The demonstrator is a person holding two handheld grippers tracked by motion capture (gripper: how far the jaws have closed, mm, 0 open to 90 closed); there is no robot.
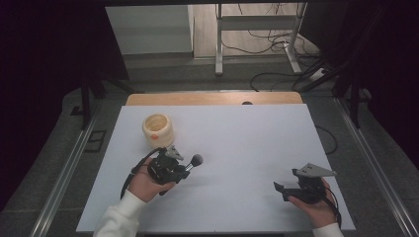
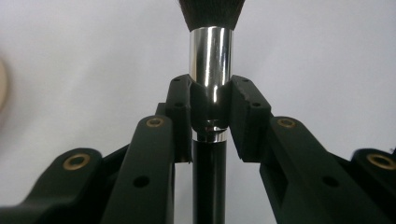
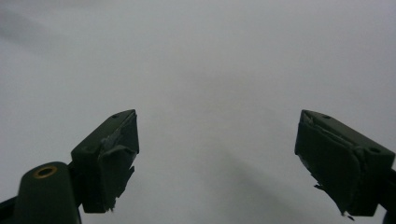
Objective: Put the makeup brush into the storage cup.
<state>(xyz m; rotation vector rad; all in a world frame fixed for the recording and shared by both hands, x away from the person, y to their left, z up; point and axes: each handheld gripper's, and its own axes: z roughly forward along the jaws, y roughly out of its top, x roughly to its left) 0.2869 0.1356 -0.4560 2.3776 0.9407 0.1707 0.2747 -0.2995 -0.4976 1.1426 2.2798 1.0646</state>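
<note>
Left hand (image 1: 146, 183): enters from the near left edge in a white sleeve, wrapped around the body of its gripper. Left gripper (image 1: 187, 169): points right and slightly far, cable looping off its left side; in the left gripper view both pads (image 2: 180, 109) press inward, jaws clamped tight. Right hand (image 1: 316, 207): enters from the near right edge, cupped under its gripper, white cuff just visible. Right gripper (image 1: 279, 190): points left, grey three-cornered plate on top; in the right gripper view its jaws stand wide apart, pads worn at the edges.
</note>
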